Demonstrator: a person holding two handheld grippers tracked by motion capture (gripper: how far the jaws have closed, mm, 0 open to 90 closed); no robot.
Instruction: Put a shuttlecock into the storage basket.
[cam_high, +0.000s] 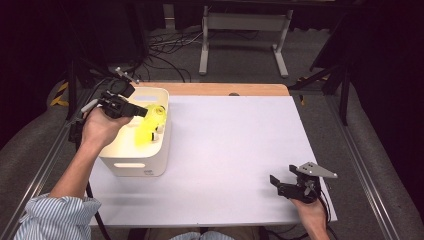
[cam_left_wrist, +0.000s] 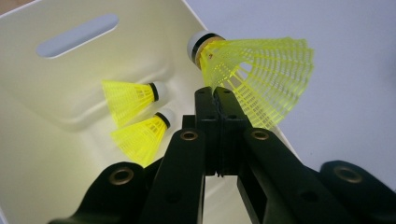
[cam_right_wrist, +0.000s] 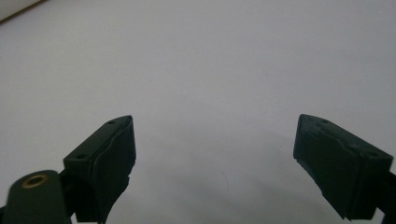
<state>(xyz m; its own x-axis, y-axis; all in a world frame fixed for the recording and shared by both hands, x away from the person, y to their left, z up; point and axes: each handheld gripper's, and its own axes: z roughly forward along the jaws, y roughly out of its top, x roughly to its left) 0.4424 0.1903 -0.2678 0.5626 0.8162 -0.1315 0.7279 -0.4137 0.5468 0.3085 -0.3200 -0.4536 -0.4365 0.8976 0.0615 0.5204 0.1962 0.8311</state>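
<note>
Your left tongs (cam_left_wrist: 215, 95) pinch a yellow shuttlecock (cam_left_wrist: 254, 79) by its skirt, held over the white bin (cam_high: 135, 162), not yet dropped. Two shuttlecocks (cam_left_wrist: 133, 95) already lie inside. Your right tongs (cam_right_wrist: 215, 154) gape wide and empty over the bare counter (cam_high: 235, 160).

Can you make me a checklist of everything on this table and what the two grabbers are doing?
Surface: white table top, wooden strip along its far edge.
Job's things: cream bin at left; two yellow shuttlecocks lie inside; a third shuttlecock is pinched by its skirt above the bin's rim.
Clutter: nothing seen.
Grippers: left gripper shut on the third shuttlecock; right gripper open, nothing between its jaws, low over the table.
Cables: black cables on the floor beyond the table.
Surroundings: grey floor, white stand, dark curtains.
</note>
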